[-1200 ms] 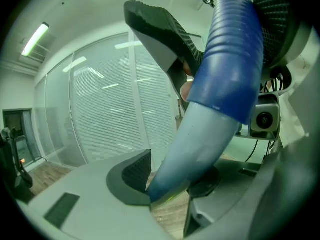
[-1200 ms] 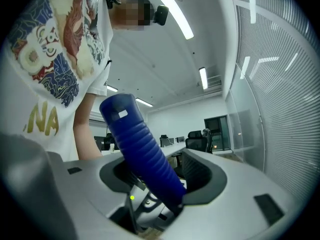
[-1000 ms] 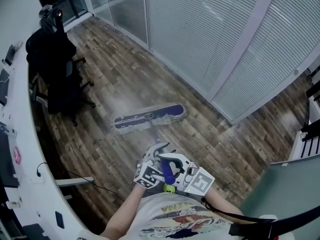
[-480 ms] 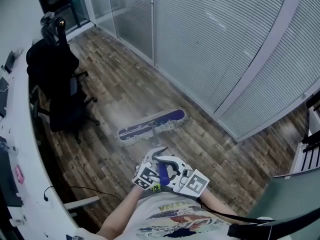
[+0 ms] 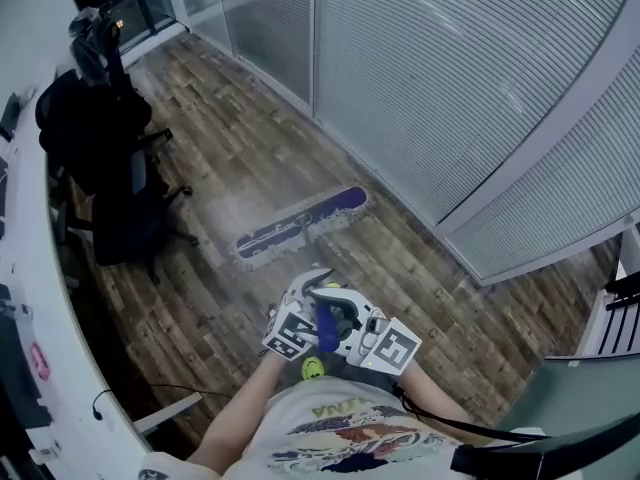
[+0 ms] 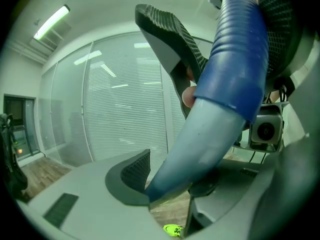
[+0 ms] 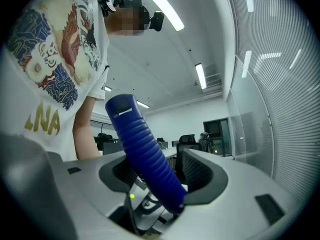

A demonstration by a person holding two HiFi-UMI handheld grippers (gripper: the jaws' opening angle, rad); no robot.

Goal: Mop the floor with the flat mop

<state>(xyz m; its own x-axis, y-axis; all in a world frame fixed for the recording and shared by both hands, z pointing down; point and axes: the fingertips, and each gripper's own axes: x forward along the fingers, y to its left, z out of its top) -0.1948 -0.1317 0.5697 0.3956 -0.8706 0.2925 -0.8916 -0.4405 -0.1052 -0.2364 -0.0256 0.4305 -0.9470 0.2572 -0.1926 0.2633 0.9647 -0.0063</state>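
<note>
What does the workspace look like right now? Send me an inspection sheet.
Surface: wood-pattern floor, greyish patch around the mop.
Job's things: mop head lies flat on the floor, slanted, close to the glass wall; blue handle runs back to the grippers.
Clutter: black chair left of the mop head, apart from it.
Grippers: left gripper and right gripper are both closed on the handle; the left's jaws have just been easing open a little, with the handle between them.
Cables: thin black cable on the floor by the desk.
Surroundings: curved white desk at left; blinds behind the glass wall.
</note>
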